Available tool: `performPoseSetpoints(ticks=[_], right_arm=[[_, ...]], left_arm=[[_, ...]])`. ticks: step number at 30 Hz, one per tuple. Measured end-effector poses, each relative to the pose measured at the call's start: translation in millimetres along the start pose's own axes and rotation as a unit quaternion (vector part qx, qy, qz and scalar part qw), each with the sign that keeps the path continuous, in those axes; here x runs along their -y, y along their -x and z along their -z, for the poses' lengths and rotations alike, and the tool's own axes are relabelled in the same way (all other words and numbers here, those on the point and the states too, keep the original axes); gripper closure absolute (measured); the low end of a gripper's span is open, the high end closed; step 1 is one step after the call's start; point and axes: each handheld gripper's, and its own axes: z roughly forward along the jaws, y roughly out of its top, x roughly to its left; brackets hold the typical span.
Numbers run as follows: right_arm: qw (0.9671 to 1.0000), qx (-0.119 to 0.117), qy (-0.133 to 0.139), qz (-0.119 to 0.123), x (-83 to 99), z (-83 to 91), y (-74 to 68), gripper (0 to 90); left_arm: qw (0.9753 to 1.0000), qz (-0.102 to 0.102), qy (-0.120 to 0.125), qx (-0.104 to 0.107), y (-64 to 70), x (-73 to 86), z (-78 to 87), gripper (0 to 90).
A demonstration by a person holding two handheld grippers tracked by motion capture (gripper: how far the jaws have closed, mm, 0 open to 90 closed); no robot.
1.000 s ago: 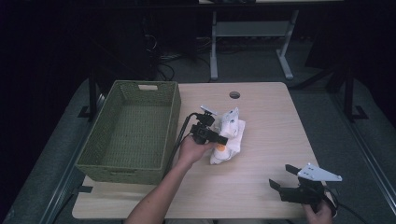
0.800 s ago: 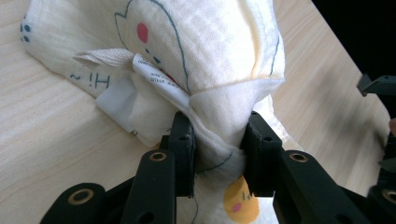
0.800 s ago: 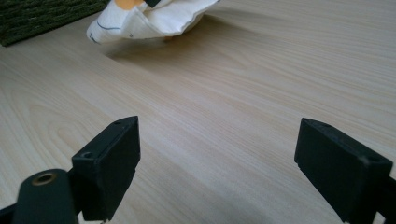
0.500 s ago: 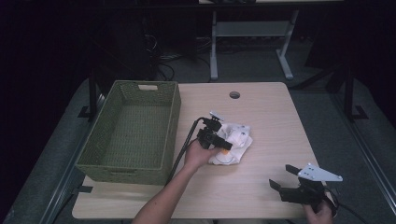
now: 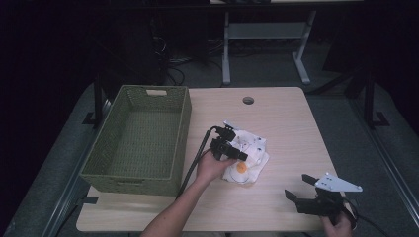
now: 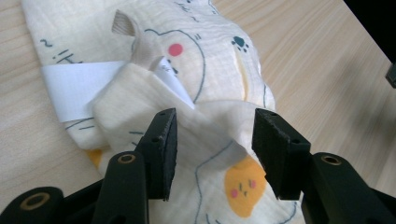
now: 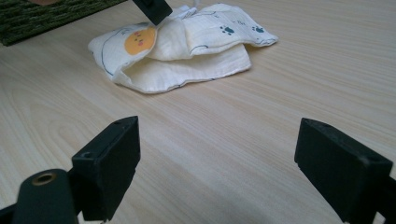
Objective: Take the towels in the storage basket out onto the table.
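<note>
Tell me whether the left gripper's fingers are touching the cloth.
Cannot tell. In the left gripper view the fingers straddle a raised fold of the cloth, jaws open, but no contact or gap shows plainly.

A dim lab or workshop: bare wooden table (image 5: 276, 118), floor cables (image 5: 183, 61), metal stand (image 5: 267, 34) behind

a light wooden table (image 5: 286, 128) carried a green woven basket (image 5: 141, 138) and, beside it, a crumpled printed cloth (image 5: 247, 157).
</note>
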Motion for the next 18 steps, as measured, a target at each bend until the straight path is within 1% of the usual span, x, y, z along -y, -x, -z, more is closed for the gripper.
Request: performPoseSetpoints(ticks=[4, 5, 6, 8, 10, 12, 13, 14, 18], right_arm=[[1.0, 0.0, 0.0, 0.0, 0.1, -0.1, -0.3, 13.9], [1.0, 0.001, 0.0, 0.0, 0.1, 0.0, -0.2, 13.9], [1.0, 0.001, 0.0, 0.0, 0.1, 0.0, 0.0, 13.9], [1.0, 0.001, 0.0, 0.0, 0.2, 0.0, 0.3, 13.9], [1.0, 0.002, 0.0, 0.001, 0.3, -0.4, 0.6, 13.9], [1.0, 0.002, 0.0, 0.002, 0.3, -0.5, 0.6, 13.9], [1.0, 0.002, 0.0, 0.002, 0.3, -0.5, 0.6, 13.9], [1.0, 0.002, 0.0, 0.001, 0.3, -0.5, 0.6, 13.9], [1.0, 0.003, 0.0, 0.001, 0.2, -0.4, 0.7, 13.9]], left_arm=[[1.0, -0.003, 0.003, 0.001, 1.2, 1.8, 0.7, 50.0], [0.9999, -0.005, 0.009, 0.007, 1.9, 3.4, 2.6, 49.3], [0.9999, -0.005, 0.009, 0.007, 1.9, 3.4, 2.6, 48.7], [0.9997, -0.015, 0.017, 0.01, 3.3, 5.3, 7.4, 46.9], [0.9995, -0.018, 0.024, 0.01, 5.3, 6.6, 10.2, 45.4], [0.9993, -0.026, 0.026, 0.007, 6.3, 7.8, 12.5, 43.6], [0.9993, -0.026, 0.026, 0.007, 6.3, 7.8, 12.5, 43.0], [0.9991, -0.033, 0.025, 0.004, 7.3, 9.4, 14.2, 41.8], [0.9988, -0.04, 0.029, 0.009, 7.4, 12.5, 17.7, 39.1]])
